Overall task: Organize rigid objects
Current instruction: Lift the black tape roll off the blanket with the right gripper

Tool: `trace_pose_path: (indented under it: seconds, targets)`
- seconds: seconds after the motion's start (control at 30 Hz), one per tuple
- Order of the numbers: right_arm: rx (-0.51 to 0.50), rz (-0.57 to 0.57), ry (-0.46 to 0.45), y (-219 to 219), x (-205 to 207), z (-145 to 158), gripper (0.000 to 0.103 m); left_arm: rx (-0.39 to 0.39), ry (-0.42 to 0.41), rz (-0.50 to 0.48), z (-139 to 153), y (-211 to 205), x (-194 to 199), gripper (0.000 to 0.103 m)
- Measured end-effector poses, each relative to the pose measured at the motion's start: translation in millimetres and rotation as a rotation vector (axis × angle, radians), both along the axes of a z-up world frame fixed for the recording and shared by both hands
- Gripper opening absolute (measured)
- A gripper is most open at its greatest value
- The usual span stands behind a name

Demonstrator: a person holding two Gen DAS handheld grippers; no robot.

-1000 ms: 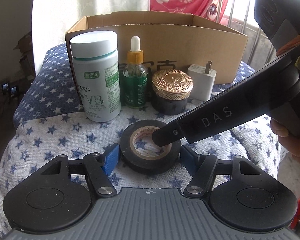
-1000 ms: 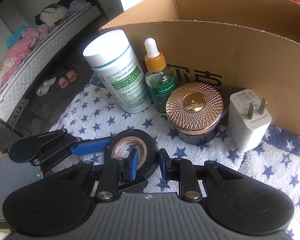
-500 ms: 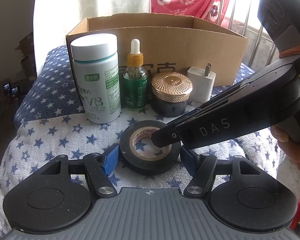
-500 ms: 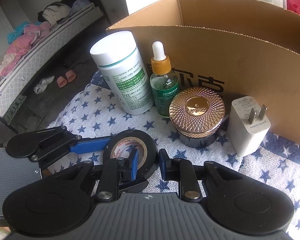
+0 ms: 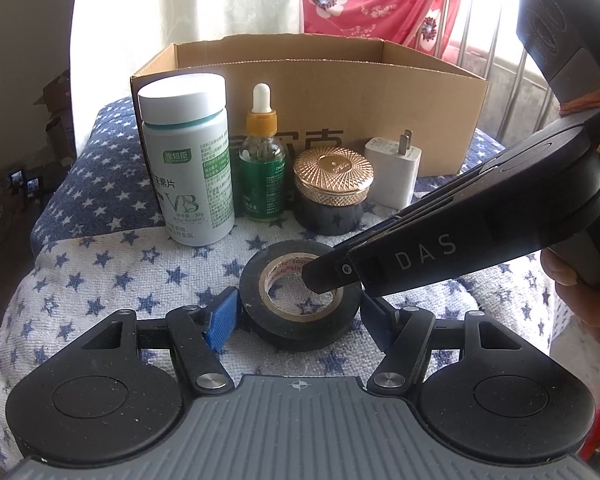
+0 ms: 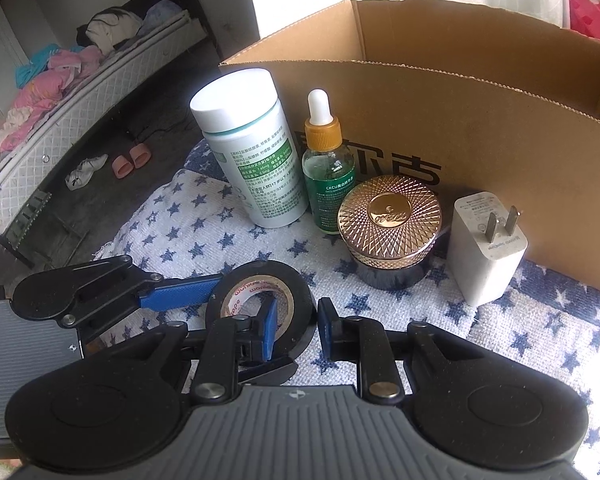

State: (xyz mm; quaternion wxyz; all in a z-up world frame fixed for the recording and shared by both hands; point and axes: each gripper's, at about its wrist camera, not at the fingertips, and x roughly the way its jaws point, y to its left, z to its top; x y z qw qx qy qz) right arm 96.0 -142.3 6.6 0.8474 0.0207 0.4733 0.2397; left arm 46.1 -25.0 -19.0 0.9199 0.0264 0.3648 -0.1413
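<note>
Barely anything has shifted since a second ago: both tools sit where they were, and the right view has only tipped a touch, so the row of things stands a little lower in it. Down on the star-printed blue and white cloth [image 5: 100, 272] covering the surface, the black roll of electrical tape [image 5: 300, 308] lies flat, right between the blue pads of the left tool [image 5: 298, 316]. Those pads stand spread on either side of the roll, just beside its outer wall, though I cannot tell whether they actually touch it. And look at the right tool [image 6: 298, 322]: one blue pad is down inside the roll's hole, the other outside, narrowed on the tape's black wall [image 6: 300, 320] in a pinch. In the left view its black finger comes in from the right and dips into the hole. Behind the tape stands a neat line: a white pill bottle with green label [image 5: 188, 160], a green dropper bottle with an orange collar [image 5: 262, 160], a black jar with a gold patterned lid [image 5: 332, 188] and a white plug-in charger [image 5: 394, 172]. Behind them all sits an open brown cardboard box [image 5: 420, 92].
</note>
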Motion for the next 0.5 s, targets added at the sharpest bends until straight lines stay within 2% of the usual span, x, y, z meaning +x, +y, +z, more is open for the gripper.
trace_pose_path:
  seconds: [0.23, 0.5]
  targets:
    - [0.066, -0.032, 0.032, -12.1, 2.7, -9.0, 0.023, 0.014, -0.018, 0.016, -6.1, -5.1, -2.9, 0.066]
    - [0.052, -0.041, 0.019, -8.3, -1.7, -7.7, 0.023, 0.002, -0.018, 0.012, -7.8, -4.4, -1.4, 0.068]
